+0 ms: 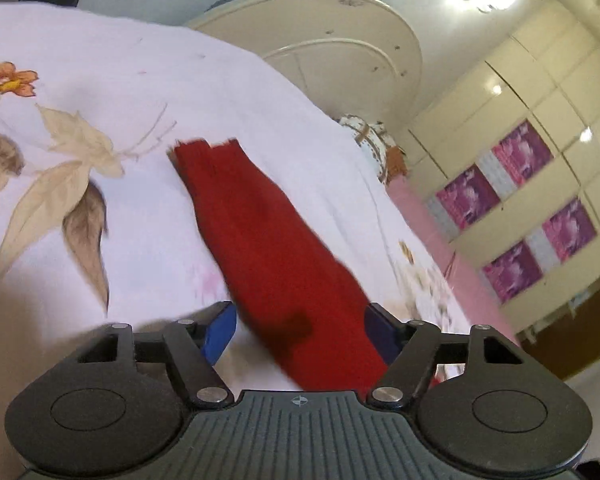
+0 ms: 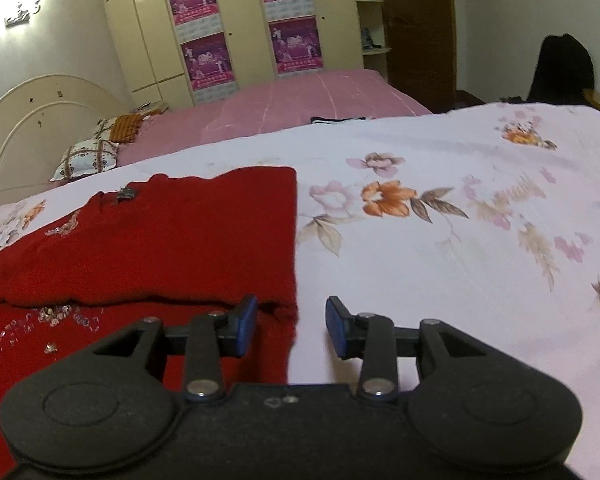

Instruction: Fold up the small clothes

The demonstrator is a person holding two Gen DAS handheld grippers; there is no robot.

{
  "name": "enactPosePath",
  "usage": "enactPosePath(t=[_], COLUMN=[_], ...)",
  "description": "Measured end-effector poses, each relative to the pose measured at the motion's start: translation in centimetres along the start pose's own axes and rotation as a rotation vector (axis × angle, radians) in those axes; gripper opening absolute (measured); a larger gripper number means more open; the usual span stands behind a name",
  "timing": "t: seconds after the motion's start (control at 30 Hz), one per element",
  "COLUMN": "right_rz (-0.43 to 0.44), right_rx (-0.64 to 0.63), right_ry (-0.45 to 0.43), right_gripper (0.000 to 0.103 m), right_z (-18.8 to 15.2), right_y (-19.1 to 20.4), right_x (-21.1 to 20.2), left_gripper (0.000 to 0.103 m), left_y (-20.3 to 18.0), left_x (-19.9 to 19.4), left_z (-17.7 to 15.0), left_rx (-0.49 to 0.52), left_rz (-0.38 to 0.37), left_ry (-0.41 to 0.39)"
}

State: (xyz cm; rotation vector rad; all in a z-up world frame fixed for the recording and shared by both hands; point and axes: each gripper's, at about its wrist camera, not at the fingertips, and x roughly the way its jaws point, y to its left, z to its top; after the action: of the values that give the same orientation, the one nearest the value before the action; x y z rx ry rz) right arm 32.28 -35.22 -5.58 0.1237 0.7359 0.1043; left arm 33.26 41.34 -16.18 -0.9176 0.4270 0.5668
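L gripper [image 1: 300, 330] jaws apart, red garment [image 1: 260, 232] strip between, unpinched. R gripper [image 2: 291, 326] released at garment's right edge on bedsheet [image 2: 440, 280].

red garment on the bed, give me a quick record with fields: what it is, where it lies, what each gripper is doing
item: red garment with bead trim, part folded over itself
surface: white floral bedsheet
left gripper: jaws wide, a red sleeve-like strip runs between them, pads not seen pressing it
right gripper: open at the garment's right edge, holding nothing
background: pink bed, cream wardrobe
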Motion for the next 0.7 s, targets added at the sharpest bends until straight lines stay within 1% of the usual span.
enactPosePath(t=[0.07,0.17,0.2,0.23,0.27,0.3,0.33,0.37,0.4,0.47,0.57,0.63,0.7], right_rz=[0.002,-0.003,0.001,0.003,0.003,0.005,0.007,0.008,0.009,0.014,0.023,0.031,0.034], right_rx=[0.017,0.072,0.096,0.112,0.116,0.112,0.105,0.097,0.091,0.086,0.097,0.104,0.107], right_ry=[0.001,-0.02,-0.025,-0.027,-0.026,-0.019,-0.012,-0.006,-0.005,-0.011,-0.019,-0.02,-0.015], right_gripper=[0.038,0.041,0.042,0.042,0.042,0.042,0.041,0.041,0.041,0.041,0.041,0.041,0.041], right_z=[0.0,0.2,0.2,0.3,0.3,0.4,0.5,0.6,0.7,1.0,1.4,1.6,1.7], right_y=[0.0,-0.4,-0.6,-0.8,-0.8,-0.8,-0.7,-0.6,-0.4,-0.2,0.0,0.3,0.6], right_x=[0.0,-0.1,-0.1,0.0,0.2,0.5,0.8,1.1,1.3,1.6,2.0,2.4,2.7], left_gripper=[0.072,0.071,0.063,0.046,0.006,0.003,0.003,0.003,0.003,0.003,0.003,0.003,0.003], left_y=[0.4,0.3,0.1,-0.2,-0.4,-1.0,-2.3,-3.6,-5.2,-8.5,-12.9,-15.0,-17.3], left_x=[0.9,2.1,2.5,2.9,3.6,3.9,3.6,2.9,2.4,1.5,0.3,-0.6,-1.1], left_z=[1.0,1.6,1.9,2.1,2.4,2.2,1.5,0.9,-0.2,-3.3,-8.6,-11.6,-14.8], left_rx=[-0.009,0.022,0.037,0.062,0.093,0.137,0.214,0.289,0.365,0.496,0.596,0.614,0.621], left_rz=[0.005,0.007,0.014,0.039,0.074,0.122,0.142,0.121,0.079,-0.011,-0.136,-0.206,-0.254], left_ry=[0.0,0.005,0.008,0.012,0.035,0.047,0.009,-0.02,-0.034,-0.028,0.009,0.036,0.071])
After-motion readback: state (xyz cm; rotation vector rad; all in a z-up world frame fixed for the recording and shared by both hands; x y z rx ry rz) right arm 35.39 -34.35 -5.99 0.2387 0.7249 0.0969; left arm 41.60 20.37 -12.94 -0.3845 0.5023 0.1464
